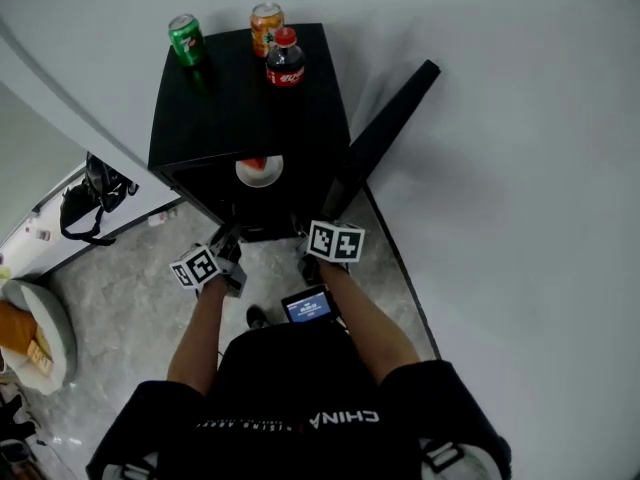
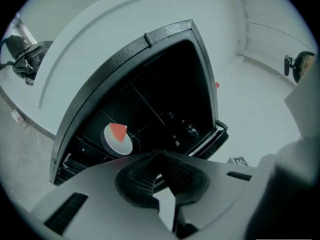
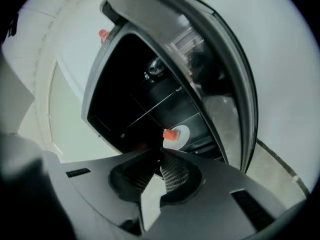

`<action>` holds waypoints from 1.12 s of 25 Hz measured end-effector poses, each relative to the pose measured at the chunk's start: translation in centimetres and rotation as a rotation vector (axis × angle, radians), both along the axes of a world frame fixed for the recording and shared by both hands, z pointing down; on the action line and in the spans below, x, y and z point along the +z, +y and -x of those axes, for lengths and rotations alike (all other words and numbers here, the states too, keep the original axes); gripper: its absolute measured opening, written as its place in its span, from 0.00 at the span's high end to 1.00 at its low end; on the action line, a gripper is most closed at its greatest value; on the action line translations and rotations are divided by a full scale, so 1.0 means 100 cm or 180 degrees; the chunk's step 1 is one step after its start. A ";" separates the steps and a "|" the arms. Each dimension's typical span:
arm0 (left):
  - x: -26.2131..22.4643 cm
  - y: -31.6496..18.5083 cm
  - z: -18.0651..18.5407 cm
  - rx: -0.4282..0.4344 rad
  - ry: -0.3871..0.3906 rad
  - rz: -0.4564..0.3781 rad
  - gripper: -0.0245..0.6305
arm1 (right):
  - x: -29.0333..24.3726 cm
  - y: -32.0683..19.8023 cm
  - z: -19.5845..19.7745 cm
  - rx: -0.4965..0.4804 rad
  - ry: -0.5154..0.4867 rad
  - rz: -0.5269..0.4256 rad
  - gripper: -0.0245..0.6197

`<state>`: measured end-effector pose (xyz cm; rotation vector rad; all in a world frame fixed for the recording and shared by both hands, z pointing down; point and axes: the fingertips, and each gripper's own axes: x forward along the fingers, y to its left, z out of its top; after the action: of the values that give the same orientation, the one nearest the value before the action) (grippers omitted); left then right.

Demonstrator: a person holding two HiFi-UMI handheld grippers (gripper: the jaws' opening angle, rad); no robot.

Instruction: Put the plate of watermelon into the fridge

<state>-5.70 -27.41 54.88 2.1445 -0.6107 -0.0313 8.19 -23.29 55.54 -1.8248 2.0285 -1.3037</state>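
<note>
Pale walls (image 1: 500, 118) and a grey marbled floor (image 1: 130, 298) frame the head view, in which a black fridge (image 1: 240, 118) stands at 12 o'clock from the person, its door (image 1: 385, 133) swung open toward 1 o'clock. On the fridge top stand a green can (image 1: 186, 39) at 11 o'clock, an orange can (image 1: 266, 26) at 12 o'clock, and a cola bottle (image 1: 285, 58) just beside the orange can. The plate (image 1: 262, 174) with its watermelon (image 1: 256, 164) lies inside the opening, on a shelf. The left gripper (image 1: 222, 250) and the right gripper (image 1: 318, 248) hover side by side at 6 o'clock of the opening, apart from the plate. A black bag (image 1: 95, 198) sits at 9 o'clock. Left gripper view: the jaws are together with nothing between them; the plate (image 2: 120, 143) and watermelon (image 2: 118, 131) rest in the dark interior at 10 o'clock of the jaw tips. Right gripper view: the jaws likewise meet, empty; the plate (image 3: 181, 134) and watermelon (image 3: 170, 134) lie on the shelf at 12 o'clock, just beyond the tips, with the door (image 3: 220, 59) at 2 o'clock.
</note>
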 end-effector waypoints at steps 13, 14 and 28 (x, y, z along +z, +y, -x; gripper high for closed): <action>-0.015 0.008 -0.010 0.0231 0.0152 0.0005 0.94 | -0.024 0.000 -0.014 0.0003 -0.0015 -0.0168 0.92; -0.015 0.009 -0.011 0.0222 0.0100 -0.0003 0.94 | -0.022 0.001 -0.015 0.0006 -0.0036 -0.0157 0.92; -0.005 0.075 0.002 -0.0196 -0.0117 0.0065 0.94 | -0.004 0.062 -0.052 -0.0318 -0.0069 -0.0017 0.92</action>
<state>-5.91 -19.87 54.41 2.1101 -0.6955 -0.0194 13.38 -17.11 55.11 -1.7197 2.1348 -1.3355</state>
